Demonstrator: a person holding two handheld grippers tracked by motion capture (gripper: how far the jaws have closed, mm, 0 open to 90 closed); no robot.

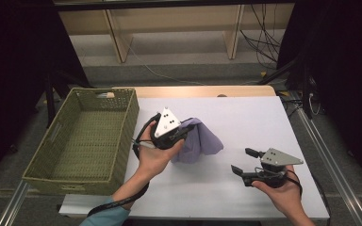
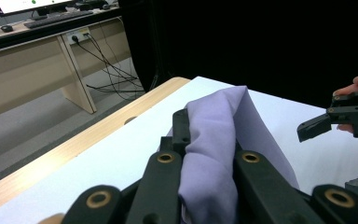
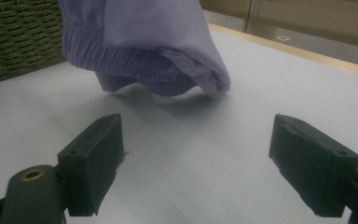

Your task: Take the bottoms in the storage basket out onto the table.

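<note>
Cloth (image 1: 199, 141) lift under way, near bench (image 1: 245, 117) middle | left tool (image 2: 207, 154) clamps cloth | right tool (image 3: 198, 163) wide, empty | next: carry to basket (image 1: 127, 117) at left edge

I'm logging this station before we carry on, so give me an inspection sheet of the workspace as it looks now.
Surface: white table top, wooden strip along the far edge.
Job's things: lilac cloth lifted, lower folds at the table; green woven basket at the left, no items seen inside.
Clutter: nothing seen.
Grippers: left hand-held gripper shut on the cloth; right hand-held gripper open, low over the table, apart from the cloth.
Cables: black cable trailing from the left hand-held gripper; loose wires on the floor beyond.
Surroundings: wooden desk legs, dark curtains.
</note>
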